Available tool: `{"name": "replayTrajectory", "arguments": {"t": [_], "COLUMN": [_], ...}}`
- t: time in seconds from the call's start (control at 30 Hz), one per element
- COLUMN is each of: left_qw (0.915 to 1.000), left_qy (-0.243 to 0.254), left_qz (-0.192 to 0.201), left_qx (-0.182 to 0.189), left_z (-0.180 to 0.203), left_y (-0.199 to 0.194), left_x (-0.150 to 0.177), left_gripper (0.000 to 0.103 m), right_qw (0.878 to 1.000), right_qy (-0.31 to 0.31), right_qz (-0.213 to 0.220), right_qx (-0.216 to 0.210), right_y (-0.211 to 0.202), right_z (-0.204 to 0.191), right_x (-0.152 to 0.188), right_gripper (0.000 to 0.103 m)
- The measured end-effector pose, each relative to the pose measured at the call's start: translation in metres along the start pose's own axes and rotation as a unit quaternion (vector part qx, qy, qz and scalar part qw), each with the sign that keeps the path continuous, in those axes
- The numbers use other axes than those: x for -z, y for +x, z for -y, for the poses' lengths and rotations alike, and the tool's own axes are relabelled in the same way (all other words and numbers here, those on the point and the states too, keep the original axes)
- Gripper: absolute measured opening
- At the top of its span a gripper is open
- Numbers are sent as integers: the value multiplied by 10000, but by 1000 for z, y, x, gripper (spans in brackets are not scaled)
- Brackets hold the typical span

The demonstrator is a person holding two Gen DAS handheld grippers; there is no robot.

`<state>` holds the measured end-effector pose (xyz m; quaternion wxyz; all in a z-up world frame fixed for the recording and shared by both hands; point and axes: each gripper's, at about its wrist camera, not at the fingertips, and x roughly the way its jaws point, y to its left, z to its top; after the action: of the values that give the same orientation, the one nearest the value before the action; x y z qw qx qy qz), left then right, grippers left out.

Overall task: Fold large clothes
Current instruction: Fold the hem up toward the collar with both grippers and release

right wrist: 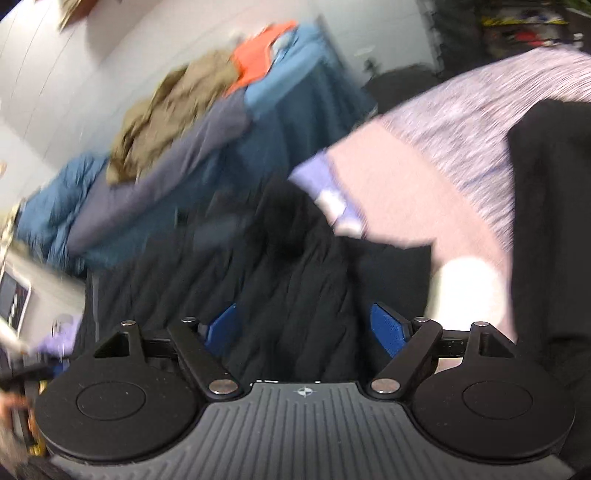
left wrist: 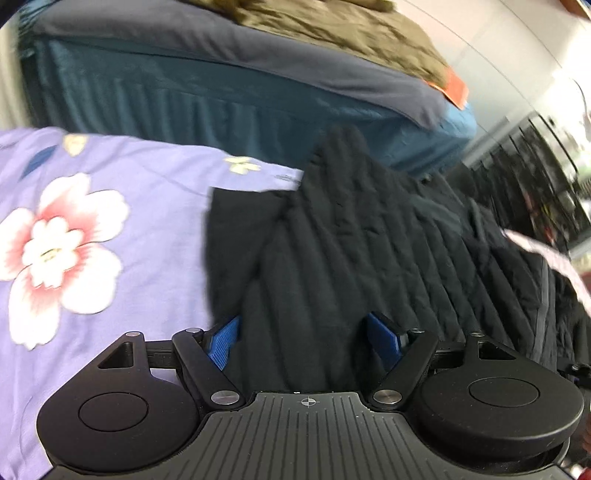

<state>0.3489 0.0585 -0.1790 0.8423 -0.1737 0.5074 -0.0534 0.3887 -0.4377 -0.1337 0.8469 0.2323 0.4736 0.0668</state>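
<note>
The jaws of both grippers stand wide apart, with black cloth bunched between the blue pads. The left gripper (left wrist: 301, 339) has a fold of the black quilted jacket (left wrist: 351, 236) between its fingers, but I cannot tell if the pads touch it. The right gripper (right wrist: 306, 334) sits over the same jacket (right wrist: 288, 273). The jacket lies on a purple sheet with big flowers (left wrist: 74, 236), which spreads to the left. Far behind is a blue bed (left wrist: 207, 99) with a brown blanket (left wrist: 332, 26) and something orange (right wrist: 255, 62) on top. Both pictures are blurry.
</note>
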Motion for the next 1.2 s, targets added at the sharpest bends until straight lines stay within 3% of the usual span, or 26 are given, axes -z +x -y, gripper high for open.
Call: {"name": "replayTrajectory", "arguments": {"t": [0.03, 0.07, 0.13, 0.17, 0.2, 0.3, 0.47, 0.57, 0.7, 0.73, 0.77, 0.87, 0.97, 1.03, 1.2], "left_qw": [9998, 9993, 9985, 9983, 9983, 9982, 9961, 9923, 9887, 9885, 9886, 9815, 9830, 9850, 9863], "left_qy": [154, 319, 430, 426, 384, 149, 168, 508, 702, 703, 710, 828, 812, 725, 625], "left_qz": [46, 121, 151, 167, 160, 136, -4, -33, -33, -18, -11, 94, 86, 72, 37], "left_qx": [-65, -164, -303, -355, -410, -561, -872, -1126, -1323, -1340, -1329, -1724, -1644, -1564, -1525], "left_z": [5, 11, 13, 12, 11, 6, 11, 23, 31, 31, 31, 32, 26, 21, 17], "left_y": [1, 1, 0, 0, 1, 7, 27, 34, 34, 33, 33, 27, 20, 15, 1], "left_x": [0, 0, -3, -5, -7, -10, -11, -13, -11, -11, -10, -6, -3, -3, -3], "left_gripper": [103, 96, 83, 74, 73, 68, 69, 73, 78, 84, 97, 103, 103, 103, 103], "right_qw": [9999, 9995, 9985, 9987, 9990, 9983, 9957, 9923, 9902, 9897, 9890, 9891, 9892, 9888, 9850], "right_qy": [-66, -141, -287, -266, -186, -112, 283, 648, 271, 116, -22, -72, -4, -29, -203], "right_qz": [-147, -266, -205, -124, -43, 348, 361, 355, 358, 359, 364, 353, 358, 398, 588], "right_qx": [17, 129, 422, 426, 402, 461, 801, 991, 1319, 1382, 1430, 1430, 1424, 1438, 1611], "right_y": [8, 16, 23, 22, 20, 7, 18, 34, 42, 44, 44, 40, 34, 26, 10], "right_z": [-2, -4, -8, -10, -10, -14, -6, -1, -13, -16, -19, -17, -19, -22, -28], "right_x": [5, 10, 16, 17, 17, 16, 22, 25, 28, 29, 30, 31, 31, 32, 37], "right_gripper": [70, 66, 40, 33, 22, 15, 14, 16, 19, 19, 19, 23, 33, 56, 63]}}
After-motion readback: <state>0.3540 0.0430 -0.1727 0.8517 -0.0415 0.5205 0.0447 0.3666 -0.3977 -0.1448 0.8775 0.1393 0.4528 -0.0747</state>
